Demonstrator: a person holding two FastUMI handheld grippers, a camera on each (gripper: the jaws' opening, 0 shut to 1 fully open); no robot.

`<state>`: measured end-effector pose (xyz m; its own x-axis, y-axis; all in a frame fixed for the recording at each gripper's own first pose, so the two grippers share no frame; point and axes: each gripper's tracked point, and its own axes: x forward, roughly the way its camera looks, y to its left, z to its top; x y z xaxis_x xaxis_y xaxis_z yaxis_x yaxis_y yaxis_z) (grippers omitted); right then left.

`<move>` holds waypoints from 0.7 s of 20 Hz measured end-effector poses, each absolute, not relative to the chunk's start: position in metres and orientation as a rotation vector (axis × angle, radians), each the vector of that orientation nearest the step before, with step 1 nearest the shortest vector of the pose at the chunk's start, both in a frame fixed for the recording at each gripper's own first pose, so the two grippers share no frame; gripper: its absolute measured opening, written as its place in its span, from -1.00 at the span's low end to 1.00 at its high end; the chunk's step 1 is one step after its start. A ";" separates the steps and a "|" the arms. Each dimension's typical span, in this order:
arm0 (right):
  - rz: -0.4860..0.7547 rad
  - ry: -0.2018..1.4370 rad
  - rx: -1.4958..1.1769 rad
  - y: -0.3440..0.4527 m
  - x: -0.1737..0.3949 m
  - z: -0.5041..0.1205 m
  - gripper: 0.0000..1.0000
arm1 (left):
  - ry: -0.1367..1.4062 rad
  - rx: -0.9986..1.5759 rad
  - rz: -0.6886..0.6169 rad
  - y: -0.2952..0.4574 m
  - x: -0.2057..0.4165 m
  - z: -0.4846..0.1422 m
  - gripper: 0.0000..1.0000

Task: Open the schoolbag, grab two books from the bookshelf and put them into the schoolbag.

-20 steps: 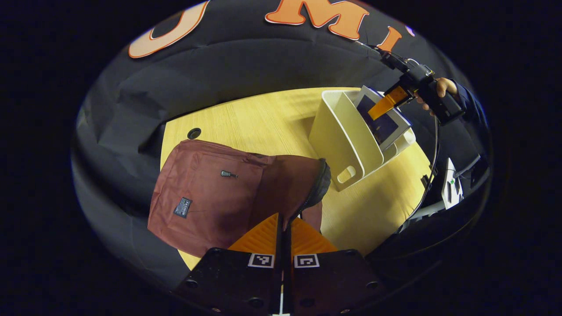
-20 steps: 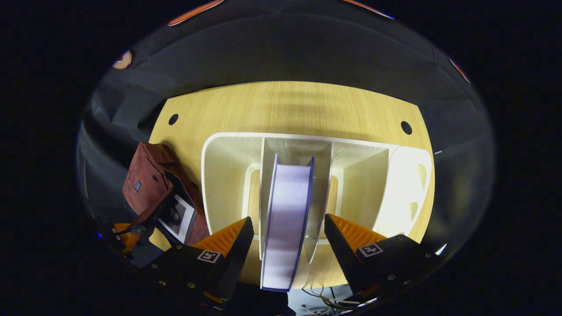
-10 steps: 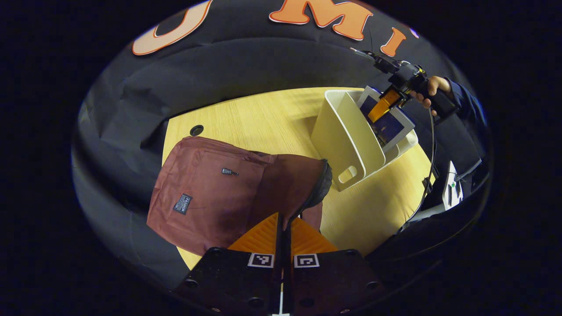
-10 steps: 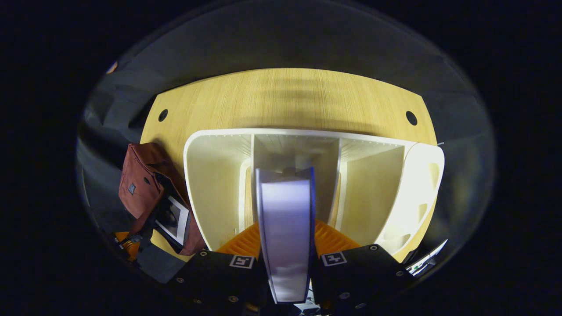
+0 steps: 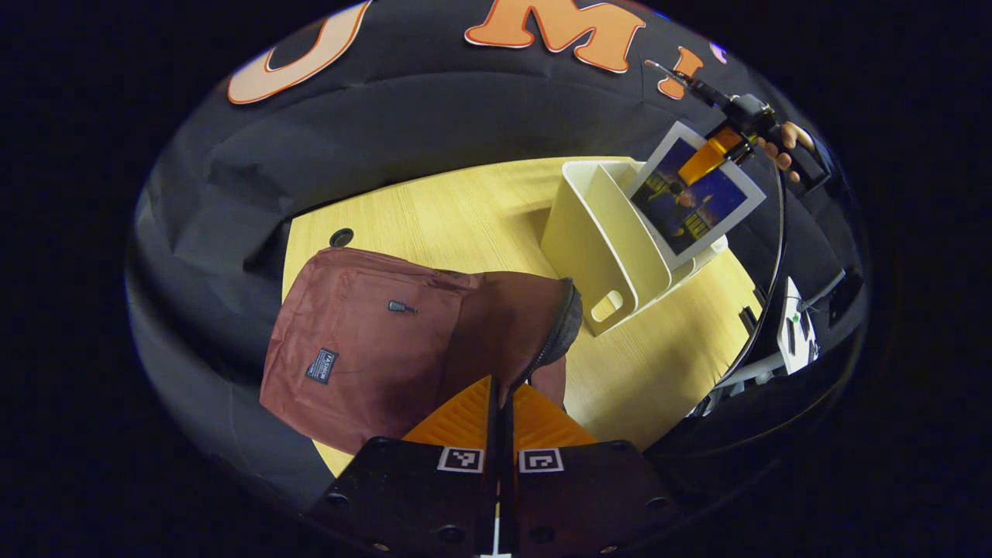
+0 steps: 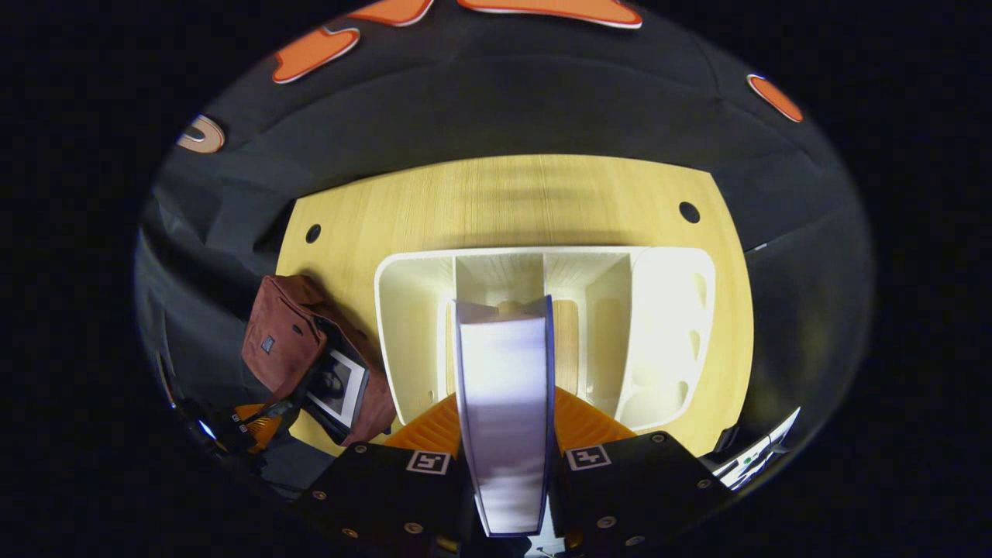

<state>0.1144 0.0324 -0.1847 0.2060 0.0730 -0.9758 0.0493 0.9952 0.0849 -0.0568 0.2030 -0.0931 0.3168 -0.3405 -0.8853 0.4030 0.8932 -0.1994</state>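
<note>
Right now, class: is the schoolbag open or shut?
Open. In the right gripper view a book shows inside the schoolbag mouth; the left gripper pinches the bag's opening edge, holding it up.

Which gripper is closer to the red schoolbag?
Left. The left gripper is clamped on the edge of the schoolbag opening. The right gripper is off at the bookshelf, lifting a book.
</note>
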 end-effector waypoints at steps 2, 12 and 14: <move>0.012 1.327 0.093 0.029 0.111 -0.162 -0.21 | 1.142 0.067 -0.500 0.205 -0.059 -0.094 -0.94; 0.058 1.227 0.150 0.059 0.070 -0.103 -0.21 | 1.137 0.078 -0.532 0.208 -0.058 -0.097 -0.95; 0.080 1.217 0.215 0.071 0.059 -0.100 -0.22 | 1.139 0.083 -0.539 0.206 -0.057 -0.095 -0.95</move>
<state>0.0593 0.0712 -0.0999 0.3465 0.1759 -0.9214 0.0543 0.9769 0.2069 -0.0571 0.2063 -0.0953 0.3061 -0.3658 -0.8789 0.4483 0.8698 -0.2059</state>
